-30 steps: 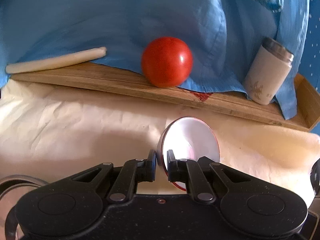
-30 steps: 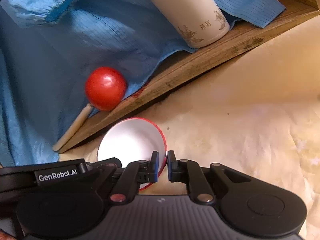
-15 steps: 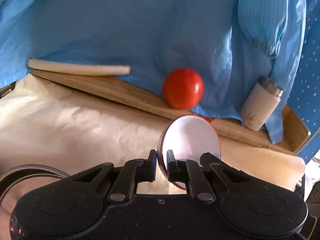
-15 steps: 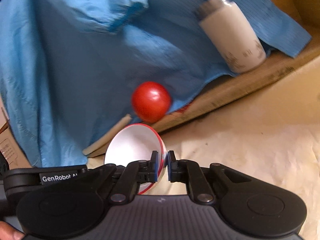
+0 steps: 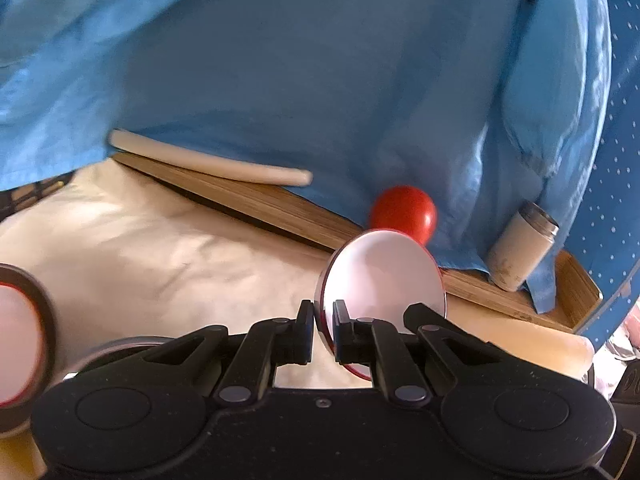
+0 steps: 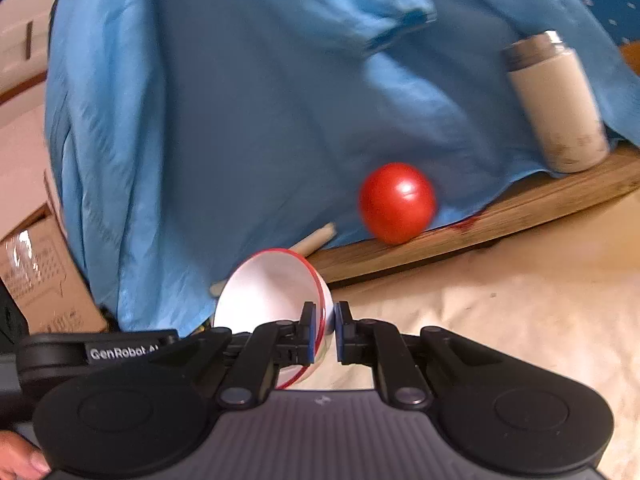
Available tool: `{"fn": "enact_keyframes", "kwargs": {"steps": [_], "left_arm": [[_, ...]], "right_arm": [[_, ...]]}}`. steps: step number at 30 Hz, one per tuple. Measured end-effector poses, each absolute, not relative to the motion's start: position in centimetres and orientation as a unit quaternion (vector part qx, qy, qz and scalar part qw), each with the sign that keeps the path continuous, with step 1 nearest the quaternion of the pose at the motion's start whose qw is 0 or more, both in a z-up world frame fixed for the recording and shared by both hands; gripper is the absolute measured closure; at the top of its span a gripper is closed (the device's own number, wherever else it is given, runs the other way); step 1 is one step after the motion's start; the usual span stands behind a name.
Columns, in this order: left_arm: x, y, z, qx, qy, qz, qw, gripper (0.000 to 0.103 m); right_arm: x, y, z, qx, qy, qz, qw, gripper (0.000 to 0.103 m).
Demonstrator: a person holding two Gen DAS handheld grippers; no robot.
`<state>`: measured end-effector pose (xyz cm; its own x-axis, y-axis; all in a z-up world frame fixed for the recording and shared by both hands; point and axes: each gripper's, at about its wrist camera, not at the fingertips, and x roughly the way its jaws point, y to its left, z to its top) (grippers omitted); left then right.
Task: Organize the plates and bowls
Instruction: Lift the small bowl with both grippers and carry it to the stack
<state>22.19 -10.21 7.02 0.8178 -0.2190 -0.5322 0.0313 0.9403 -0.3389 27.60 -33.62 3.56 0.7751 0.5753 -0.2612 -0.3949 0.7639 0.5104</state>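
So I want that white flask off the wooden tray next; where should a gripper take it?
Grip the flask across the middle of its round body, coming from the open table side. It stands upright on the tray, with blue cloth draped close behind it.

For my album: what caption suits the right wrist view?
Right tool shut on a bowl, before a red ball and blue cloth.

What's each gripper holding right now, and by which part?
Each holds its own dish by the rim. The left gripper pinches a red-rimmed white plate at its left edge; the right gripper pinches a red-rimmed white bowl by its right wall.
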Motion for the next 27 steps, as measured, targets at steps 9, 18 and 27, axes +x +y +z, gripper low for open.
{"fn": "enact_keyframes", "kwargs": {"steps": [9,18,27], "left_arm": [[20.5,-4.9,8.0,-0.166,0.280,-0.036,0.945,0.094],[18.1,1.0,7.9,-0.188,0.272,-0.004,0.944,0.094],[15.7,5.7,7.2,-0.197,0.279,0.029,0.939,0.094]], "right_arm": [[26.9,-28.1,4.3,0.196,0.213,0.296,0.910,0.093],[26.2,-22.4,5.0,0.169,0.236,0.335,0.897,0.093],[24.9,-17.4,5.3,0.135,0.246,0.374,0.884,0.093]]}}
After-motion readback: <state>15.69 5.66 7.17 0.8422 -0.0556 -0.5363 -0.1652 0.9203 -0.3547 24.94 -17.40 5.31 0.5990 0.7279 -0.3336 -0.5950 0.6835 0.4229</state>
